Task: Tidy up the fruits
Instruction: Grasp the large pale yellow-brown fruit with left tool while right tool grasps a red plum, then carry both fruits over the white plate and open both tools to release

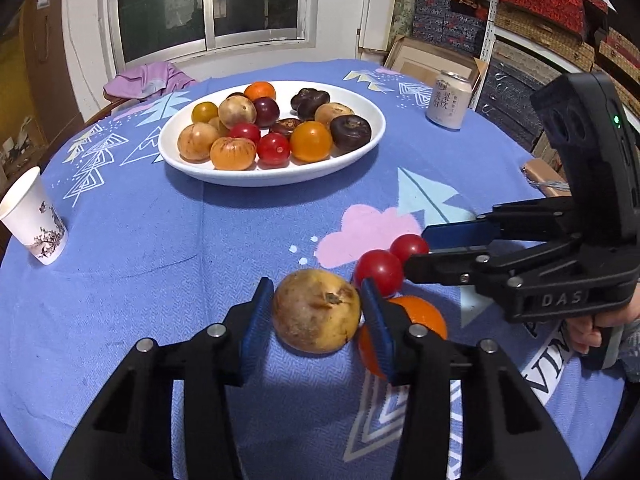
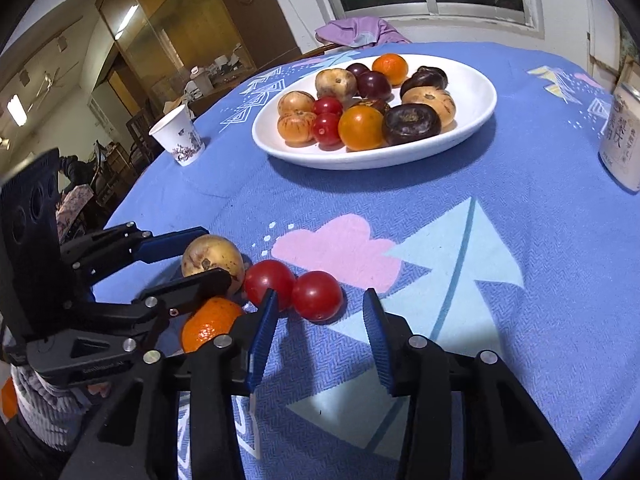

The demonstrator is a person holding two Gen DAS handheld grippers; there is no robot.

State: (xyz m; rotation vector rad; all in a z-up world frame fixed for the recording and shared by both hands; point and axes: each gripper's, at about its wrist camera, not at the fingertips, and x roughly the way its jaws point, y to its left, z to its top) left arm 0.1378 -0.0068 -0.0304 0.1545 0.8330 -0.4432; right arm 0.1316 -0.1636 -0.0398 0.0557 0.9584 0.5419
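Tan fruit (image 1: 316, 310) roundish, stem scar facing up-right.

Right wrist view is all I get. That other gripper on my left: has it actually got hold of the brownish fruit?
Observer: Yes. In the left wrist view, the left gripper has both blue pads pressed against the brownish fruit.
Operator: What's behind the can at my right edge?
Observer: An open cardboard box, with shelves of patterned boxes beside it.
Operator: Who carries my gripper?
Observer: A hand holds the handle of the right gripper.
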